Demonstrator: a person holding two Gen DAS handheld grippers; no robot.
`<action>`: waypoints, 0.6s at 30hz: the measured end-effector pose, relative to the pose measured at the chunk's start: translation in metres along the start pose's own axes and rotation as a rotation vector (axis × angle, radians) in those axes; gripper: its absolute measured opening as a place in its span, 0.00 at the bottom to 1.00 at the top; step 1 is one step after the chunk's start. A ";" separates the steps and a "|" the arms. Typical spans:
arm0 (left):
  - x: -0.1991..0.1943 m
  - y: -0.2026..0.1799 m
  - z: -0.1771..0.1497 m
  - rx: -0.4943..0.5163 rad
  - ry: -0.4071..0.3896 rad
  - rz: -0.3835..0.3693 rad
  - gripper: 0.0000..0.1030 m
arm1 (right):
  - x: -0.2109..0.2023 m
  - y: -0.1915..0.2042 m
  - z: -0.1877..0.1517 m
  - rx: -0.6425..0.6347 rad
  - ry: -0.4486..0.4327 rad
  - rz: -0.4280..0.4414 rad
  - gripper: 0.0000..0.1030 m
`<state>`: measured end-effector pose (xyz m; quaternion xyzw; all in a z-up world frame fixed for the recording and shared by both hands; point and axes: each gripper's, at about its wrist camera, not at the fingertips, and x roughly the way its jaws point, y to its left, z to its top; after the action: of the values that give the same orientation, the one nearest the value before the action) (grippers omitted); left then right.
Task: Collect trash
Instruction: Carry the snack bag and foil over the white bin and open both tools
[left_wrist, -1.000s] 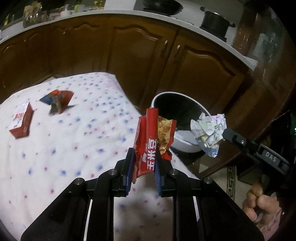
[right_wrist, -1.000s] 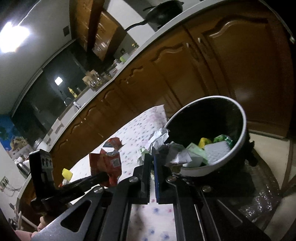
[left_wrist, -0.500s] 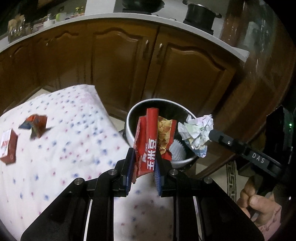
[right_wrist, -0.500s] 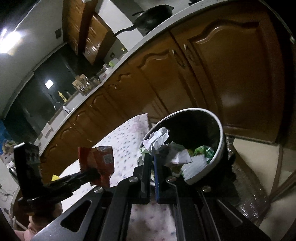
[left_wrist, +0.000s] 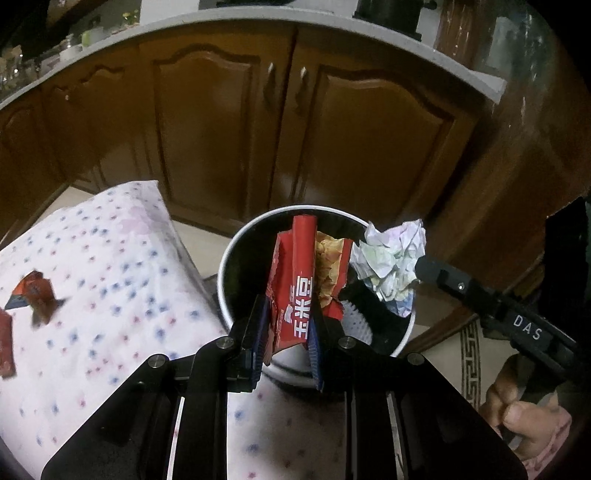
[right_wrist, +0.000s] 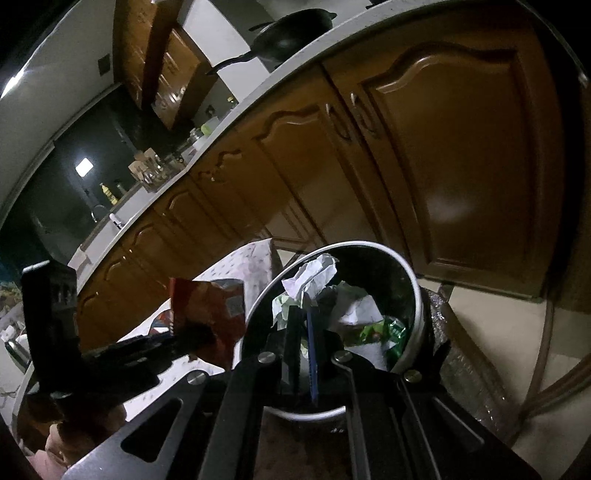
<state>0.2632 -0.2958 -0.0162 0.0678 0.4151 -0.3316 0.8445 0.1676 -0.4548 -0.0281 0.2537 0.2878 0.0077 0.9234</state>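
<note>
Our left gripper is clamped on a red wrapper, held upright over the bin. Our right gripper is nearly closed on a paper wad, also above the bin's mouth, just beside the wrapper.

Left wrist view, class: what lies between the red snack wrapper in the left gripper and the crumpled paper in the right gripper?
Nothing solid: in the left wrist view only the bin's dark opening shows between the red snack wrapper and the crumpled paper.
</note>
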 end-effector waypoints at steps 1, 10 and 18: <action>0.005 -0.001 0.002 0.003 0.008 -0.002 0.18 | 0.002 -0.001 0.001 0.003 0.005 0.000 0.03; 0.022 -0.001 0.006 0.004 0.032 0.024 0.28 | 0.020 -0.010 0.007 0.014 0.034 -0.018 0.06; 0.006 0.005 -0.001 -0.008 -0.015 0.039 0.49 | 0.019 -0.013 0.005 0.026 0.031 -0.030 0.27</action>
<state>0.2681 -0.2946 -0.0221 0.0700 0.4089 -0.3137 0.8541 0.1841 -0.4658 -0.0410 0.2613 0.3058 -0.0060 0.9155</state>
